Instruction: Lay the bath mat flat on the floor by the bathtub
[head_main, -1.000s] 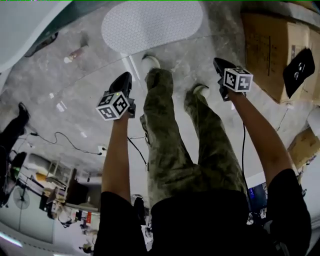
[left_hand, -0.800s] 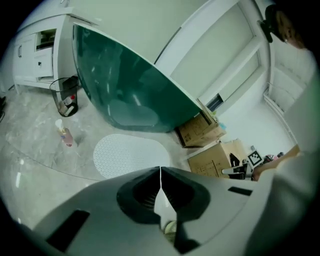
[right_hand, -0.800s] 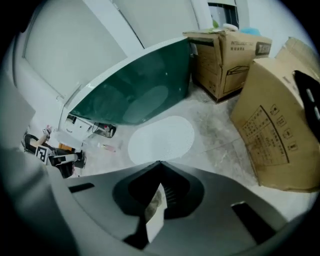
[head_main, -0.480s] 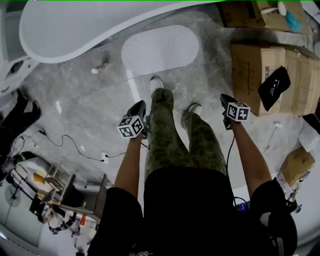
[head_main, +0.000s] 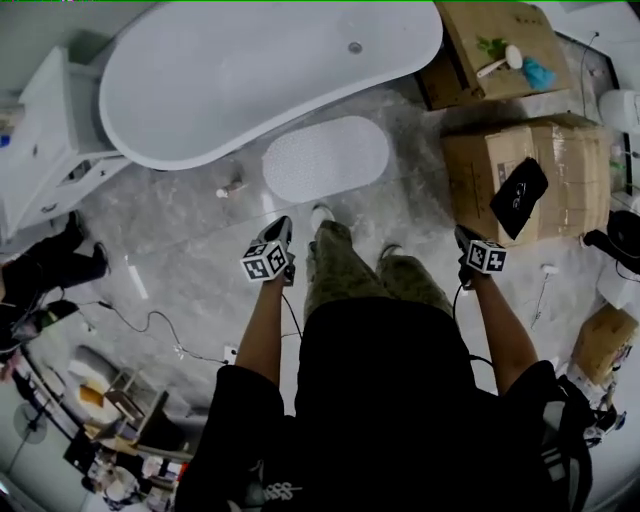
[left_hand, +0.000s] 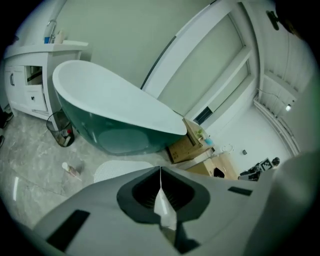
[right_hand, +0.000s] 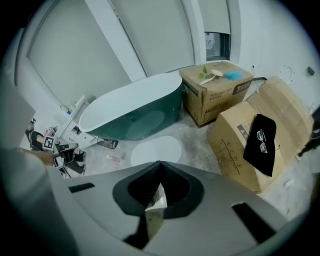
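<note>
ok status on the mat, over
left gripper shut, empty; right gripper shut, empty. bath mat flat on floor beside bathtub. small bottle beside mat, clear of it.

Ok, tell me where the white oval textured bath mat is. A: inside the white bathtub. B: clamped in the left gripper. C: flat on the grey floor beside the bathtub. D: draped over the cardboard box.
C: the bath mat lies flat on the grey floor beside the white bathtub.
</note>
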